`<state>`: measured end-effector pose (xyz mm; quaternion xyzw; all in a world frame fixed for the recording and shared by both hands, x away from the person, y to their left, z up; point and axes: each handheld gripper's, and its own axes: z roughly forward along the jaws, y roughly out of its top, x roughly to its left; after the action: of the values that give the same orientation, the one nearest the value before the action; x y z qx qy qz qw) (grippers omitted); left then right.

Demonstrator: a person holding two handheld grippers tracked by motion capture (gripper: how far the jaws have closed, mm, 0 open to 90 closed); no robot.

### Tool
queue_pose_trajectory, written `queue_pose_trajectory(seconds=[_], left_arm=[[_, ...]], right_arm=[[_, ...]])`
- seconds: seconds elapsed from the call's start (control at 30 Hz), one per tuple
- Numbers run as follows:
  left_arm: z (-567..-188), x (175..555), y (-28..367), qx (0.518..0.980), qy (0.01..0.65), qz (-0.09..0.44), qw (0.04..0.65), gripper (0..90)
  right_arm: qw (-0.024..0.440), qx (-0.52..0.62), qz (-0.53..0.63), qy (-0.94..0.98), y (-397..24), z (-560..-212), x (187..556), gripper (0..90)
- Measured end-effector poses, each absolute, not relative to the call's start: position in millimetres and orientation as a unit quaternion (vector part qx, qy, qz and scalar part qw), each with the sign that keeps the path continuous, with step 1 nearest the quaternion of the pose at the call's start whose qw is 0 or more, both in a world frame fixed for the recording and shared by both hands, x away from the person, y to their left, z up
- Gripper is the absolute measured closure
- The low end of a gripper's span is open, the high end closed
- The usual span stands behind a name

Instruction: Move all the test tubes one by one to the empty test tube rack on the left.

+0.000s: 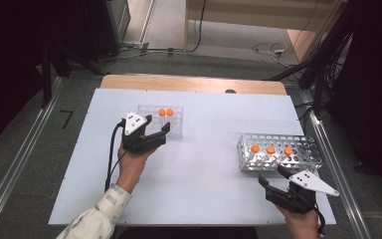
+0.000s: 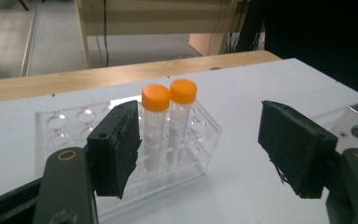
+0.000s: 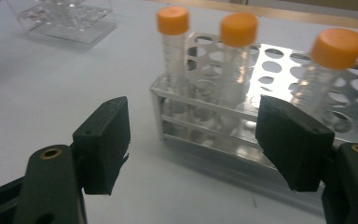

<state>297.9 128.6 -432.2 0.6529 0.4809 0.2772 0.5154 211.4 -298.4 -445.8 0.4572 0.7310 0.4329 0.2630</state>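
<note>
While jaws gape, 3 tubes (image 3: 235,60) face right gripper (image 3: 193,149).

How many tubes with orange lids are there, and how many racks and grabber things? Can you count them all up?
Orange-capped tubes: 5, with 2 in the clear plastic rack and 3 in the metal rack
Racks: 2
Grippers: 2, the left gripper and the right gripper, both open
Total: 9
</note>
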Motion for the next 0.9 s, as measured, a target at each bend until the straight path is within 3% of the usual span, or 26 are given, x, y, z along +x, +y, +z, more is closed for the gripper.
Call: queue_pose_trajectory(seconds=[0.6,0.9], left_arm=[[-450.4,263.9,142.1,0.663,0.479,0.269,0.509,24.0],[-454.6,257.3,137.0,0.670,0.472,0.267,0.507,23.9]], right_arm=[[0.307,0.507,0.411,0.693,-322.0,-453.3,235.4,28.5],[0.323,0.510,0.410,0.684,-325.8,-457.9,250.1,38.7]])
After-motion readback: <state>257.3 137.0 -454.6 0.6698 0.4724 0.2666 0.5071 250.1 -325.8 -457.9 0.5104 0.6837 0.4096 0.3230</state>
